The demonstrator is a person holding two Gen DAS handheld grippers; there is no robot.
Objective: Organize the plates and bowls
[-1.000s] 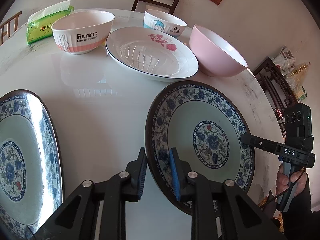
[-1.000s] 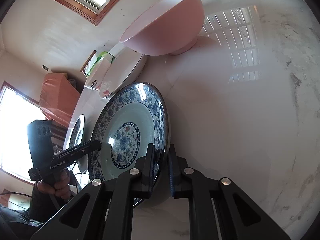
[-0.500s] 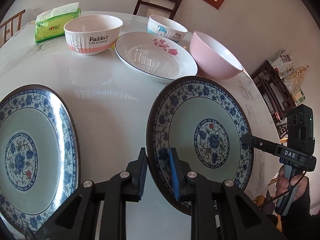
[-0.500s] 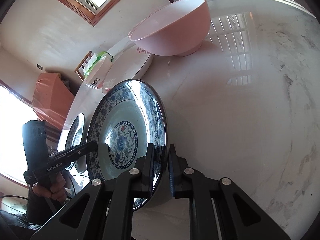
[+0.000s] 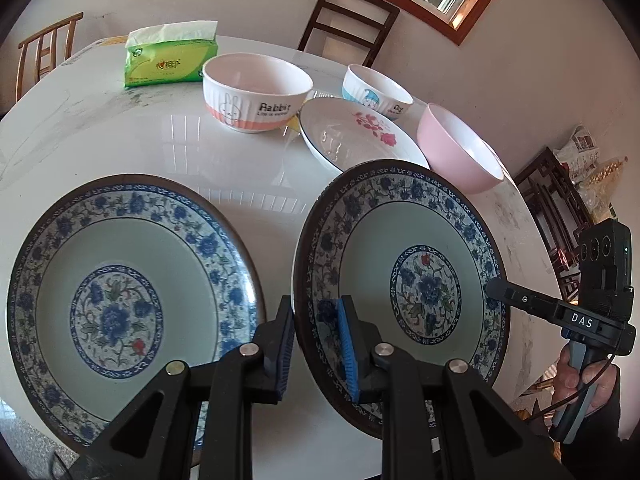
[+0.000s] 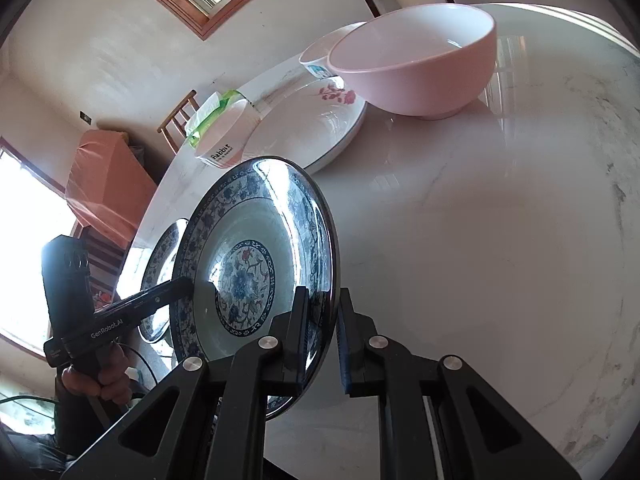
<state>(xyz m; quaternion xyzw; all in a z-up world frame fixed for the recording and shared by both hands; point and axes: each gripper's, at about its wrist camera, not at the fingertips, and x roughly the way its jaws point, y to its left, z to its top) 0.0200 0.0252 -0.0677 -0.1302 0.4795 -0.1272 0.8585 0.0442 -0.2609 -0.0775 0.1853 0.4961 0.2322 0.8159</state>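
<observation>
Both grippers pinch opposite rims of the lifted blue-patterned plate (image 5: 404, 276): left gripper (image 5: 316, 344) at its 8 o'clock edge, right gripper (image 6: 320, 332) across. Keep both clamped and level, then lower it squarely onto the matching plate (image 5: 120, 300) on the table (image 5: 160, 140) at 9 o'clock, avoiding the flowered plate (image 5: 352, 136) beyond

My way at 12 blocked: flower plate (image 5: 352, 140), pink bowl (image 5: 460, 152). Second blue plate (image 5: 120, 304) at 9. Bare table (image 5: 180, 148) at 11.

White table (image 5: 120, 148) carries bowls, plates, tissues.
</observation>
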